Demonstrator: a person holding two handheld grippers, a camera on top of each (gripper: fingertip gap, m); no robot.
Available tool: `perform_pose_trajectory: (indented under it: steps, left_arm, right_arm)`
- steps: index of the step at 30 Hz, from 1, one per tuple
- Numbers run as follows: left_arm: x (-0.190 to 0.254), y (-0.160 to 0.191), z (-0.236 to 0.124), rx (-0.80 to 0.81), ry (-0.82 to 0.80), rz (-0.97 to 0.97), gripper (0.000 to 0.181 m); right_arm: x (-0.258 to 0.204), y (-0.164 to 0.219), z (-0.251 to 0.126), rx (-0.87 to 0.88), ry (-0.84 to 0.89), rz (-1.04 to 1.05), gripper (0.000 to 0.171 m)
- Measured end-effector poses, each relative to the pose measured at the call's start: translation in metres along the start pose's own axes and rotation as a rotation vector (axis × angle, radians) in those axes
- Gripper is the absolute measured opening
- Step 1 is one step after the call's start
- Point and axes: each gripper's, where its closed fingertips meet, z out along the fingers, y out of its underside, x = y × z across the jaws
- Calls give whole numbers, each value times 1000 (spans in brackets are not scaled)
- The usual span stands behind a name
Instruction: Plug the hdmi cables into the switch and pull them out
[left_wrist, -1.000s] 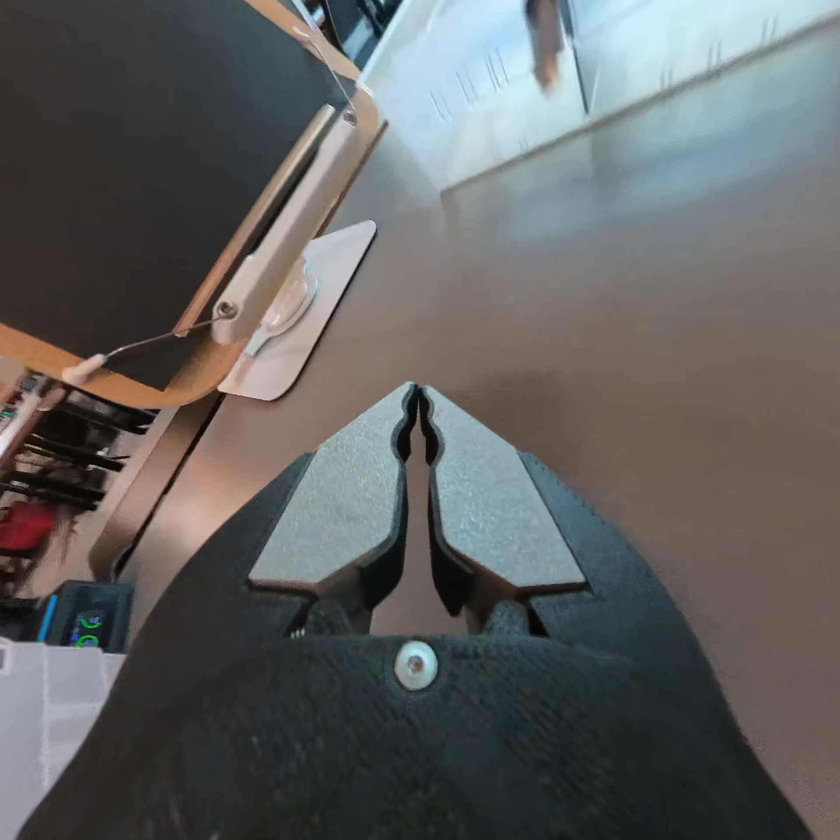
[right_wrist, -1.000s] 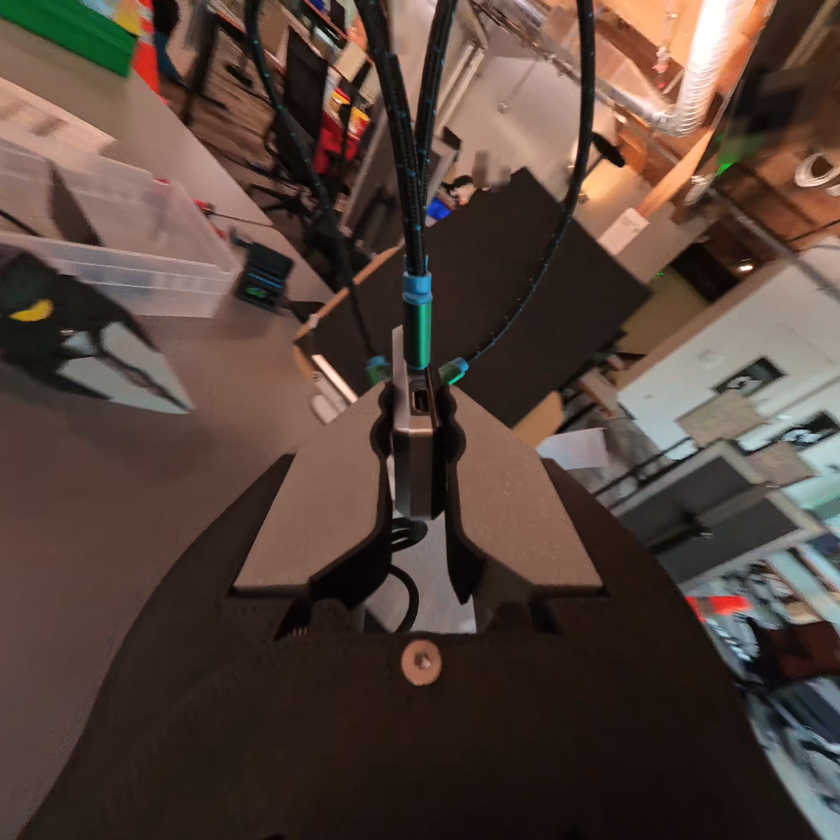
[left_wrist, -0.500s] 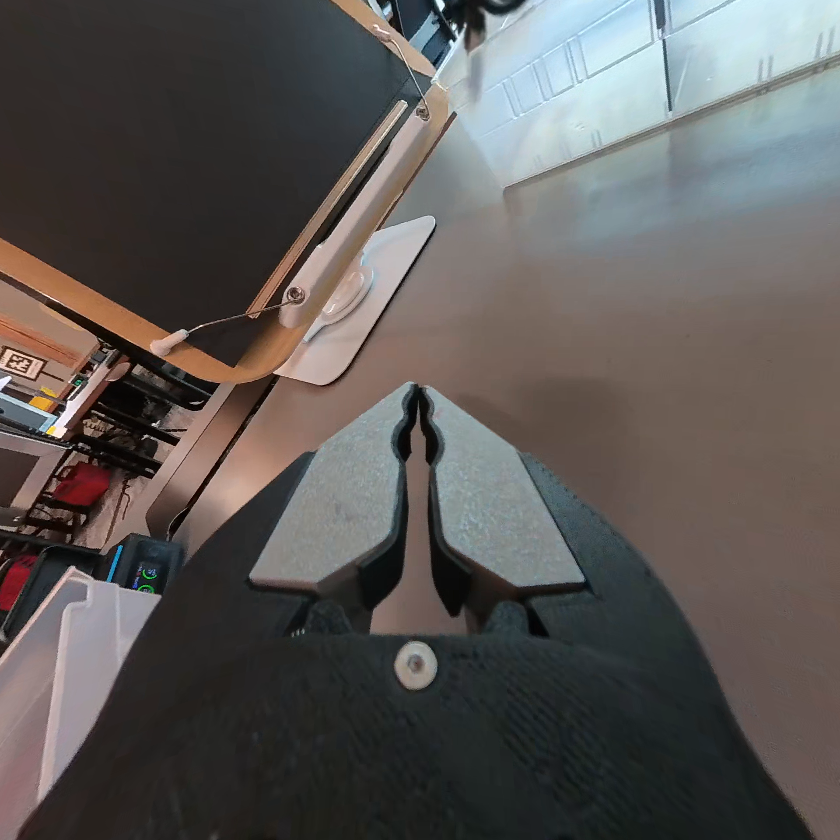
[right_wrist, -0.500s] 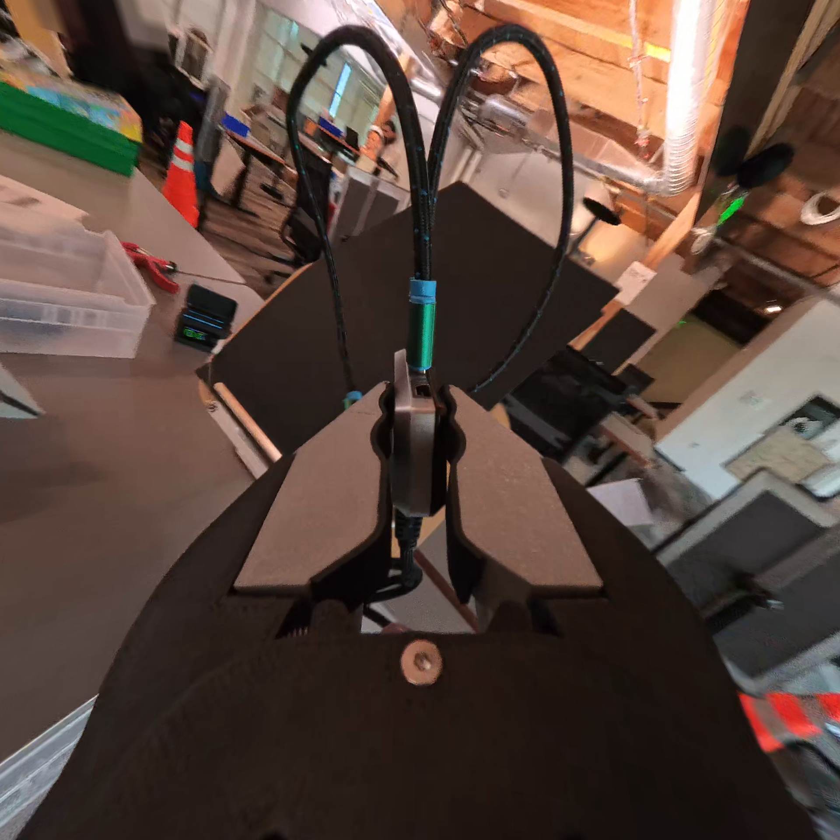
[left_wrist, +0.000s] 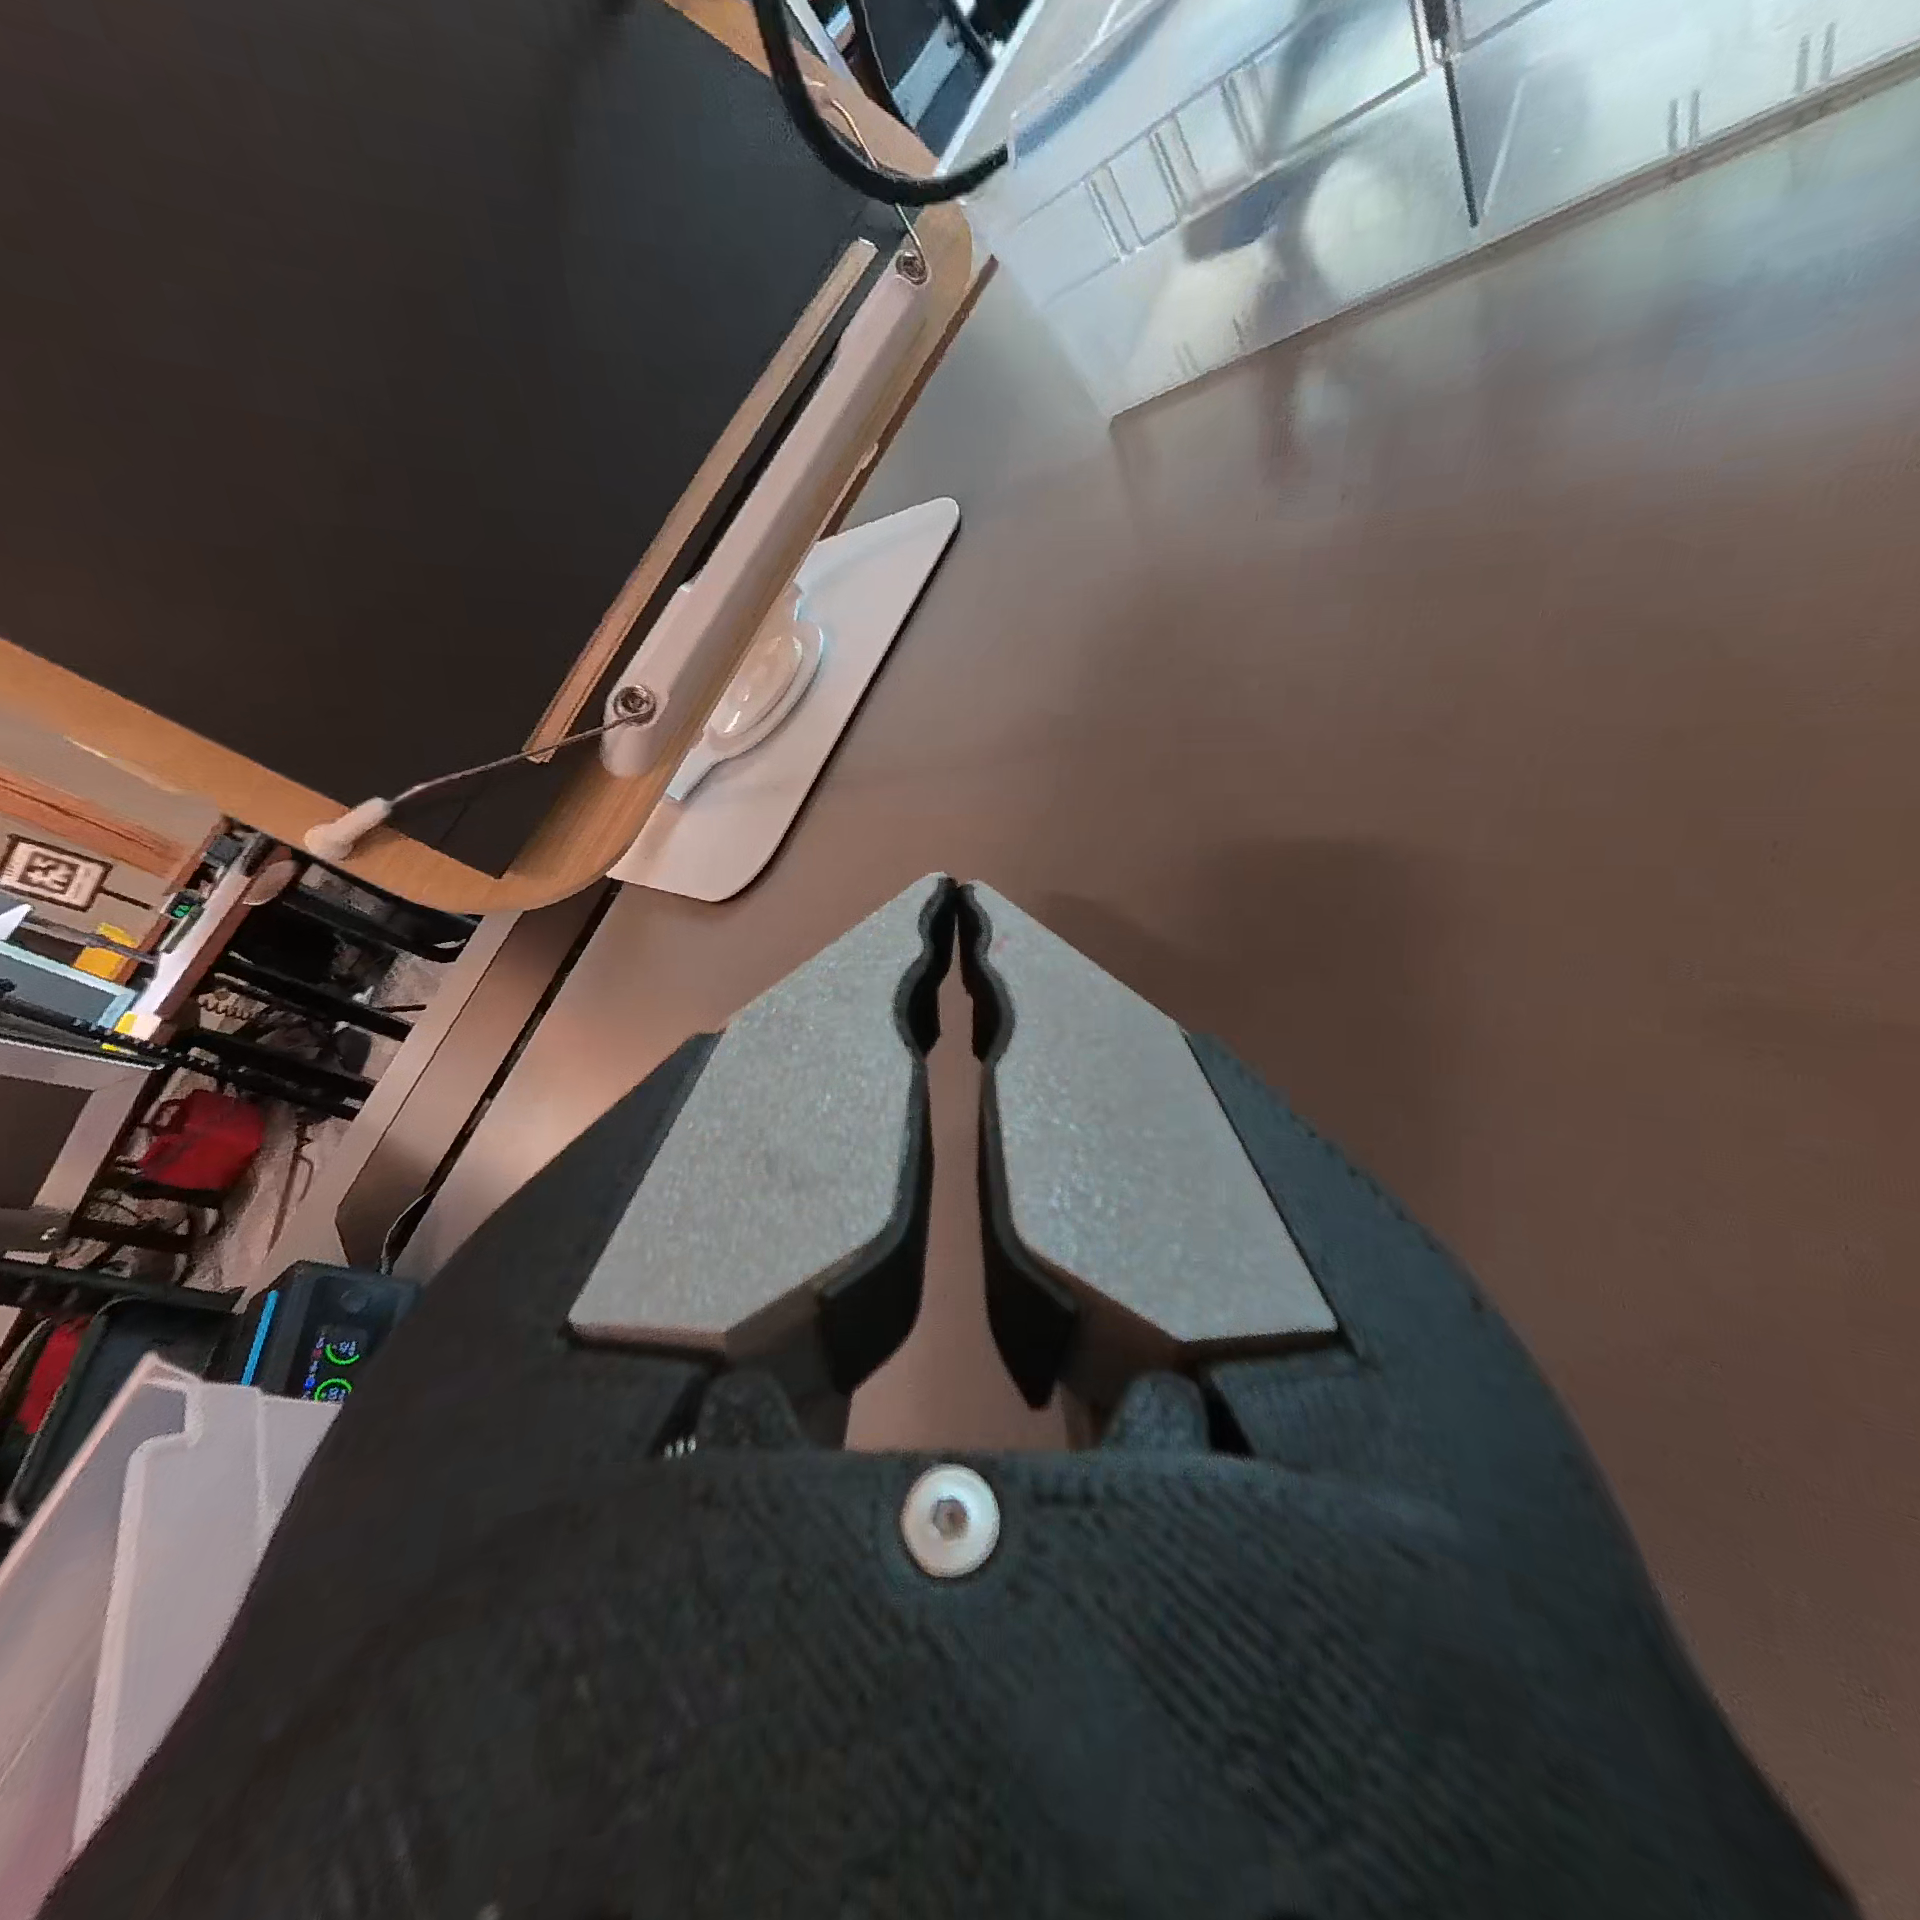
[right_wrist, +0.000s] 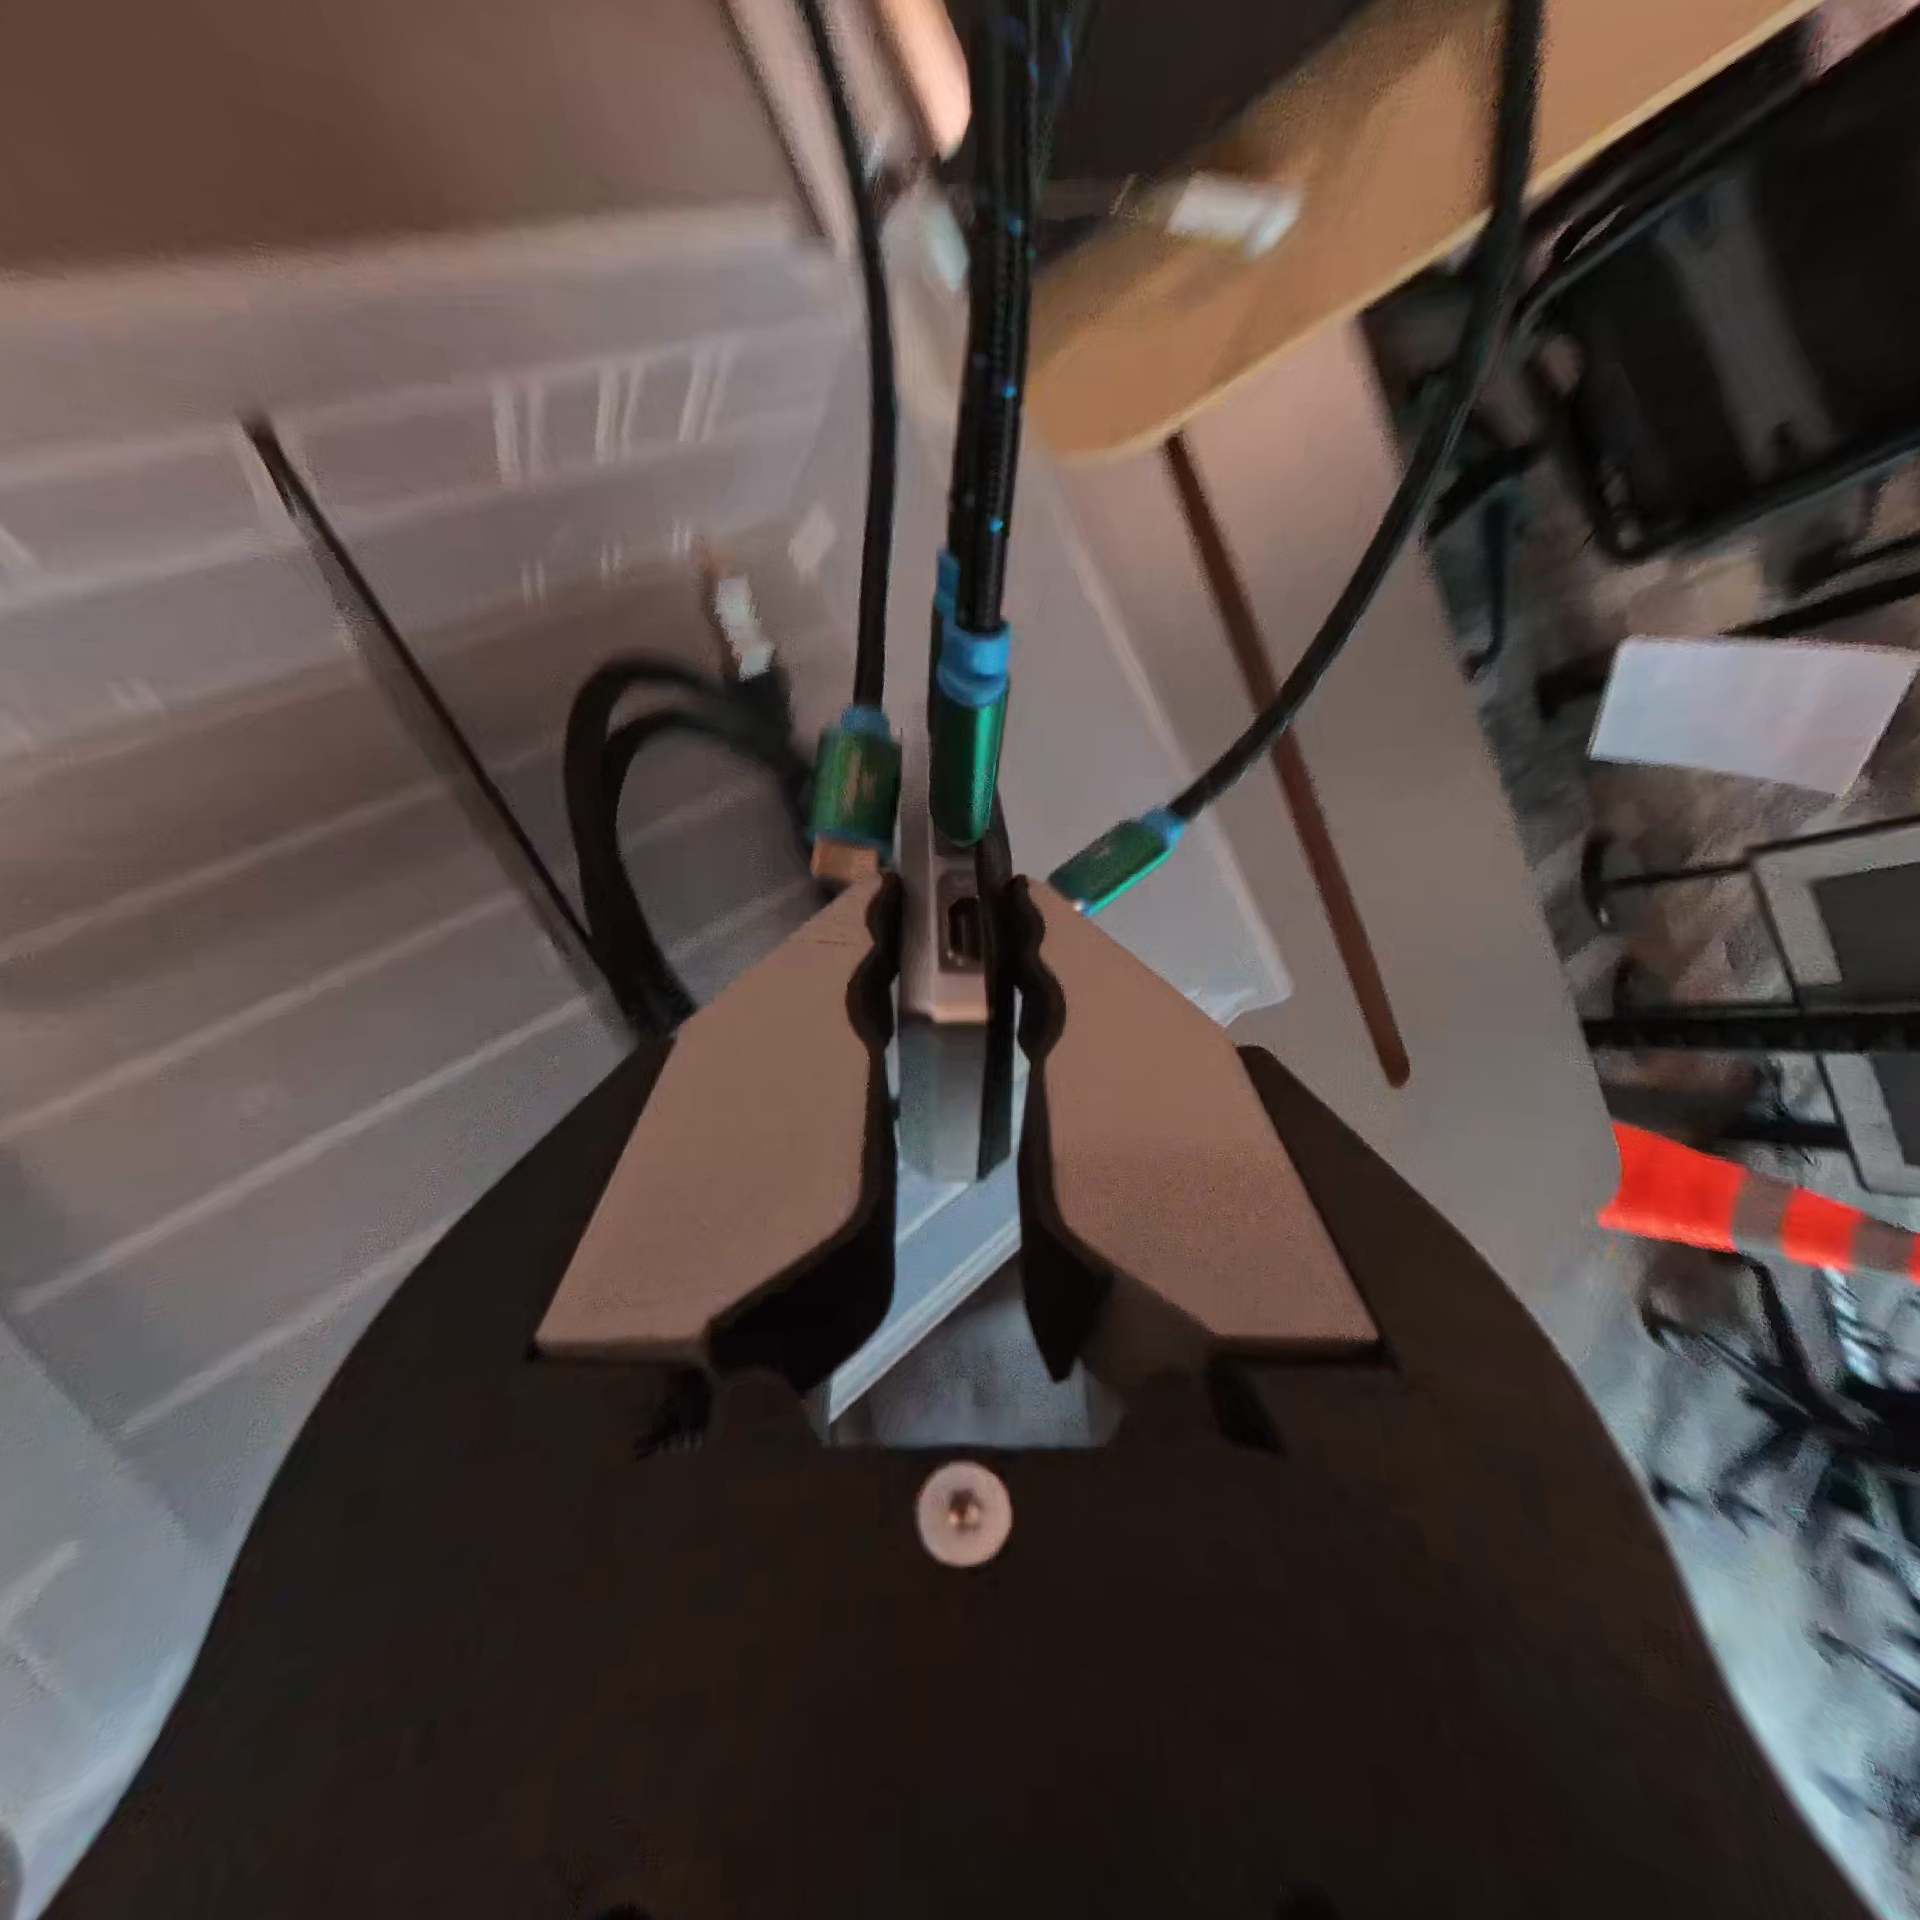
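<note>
Progress looks partial to us: the right gripper (right_wrist: 951, 894) is clamped on the thin grey switch (right_wrist: 940, 966), held edge-on between its fingers, and one green-shelled hdmi plug (right_wrist: 966, 764) sits in the switch's top end at 12 o'clock. Two more green plugs hang loose, one (right_wrist: 854, 790) just beside the switch at 11 o'clock and another (right_wrist: 1117, 862) at 2 o'clock, so we'd guess either those still need plugging in or they're already pulled and one is left to come out; we can't tell which. An empty port on the switch's edge faces us. The left gripper (left_wrist: 956, 914) is pinched nearly closed with nothing in it, hovering over the brown desk (left_wrist: 1455, 831), well away from the cables. Containers: a clear plastic bin (left_wrist: 1351, 208) sits at the desk's far edge around 1 o'clock in the left wrist view, too blurry to tell the contents, and another translucent bin (left_wrist: 125, 1558) shows at 8 o'clock, contents hidden.
</note>
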Motion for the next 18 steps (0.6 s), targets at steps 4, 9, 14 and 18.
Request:
perform_pose_trajectory:
  steps: [4,9,14,18]
  left_arm:
    - [6,8,5,-28,22,16,0]
    - [11,12,8,-44,43,16,0]
    - [17,20,10,-66,81,-10,0]
    - [22,22,12,-82,104,-10,0]
  right_arm:
    - [-25,39,31,-368,-96,-260,21]
    - [-18,35,51,-580,41,-338,21]
    - [-29,19,40,-575,-29,-25,44]
    - [-30,-21,15,-353,-100,175,88]
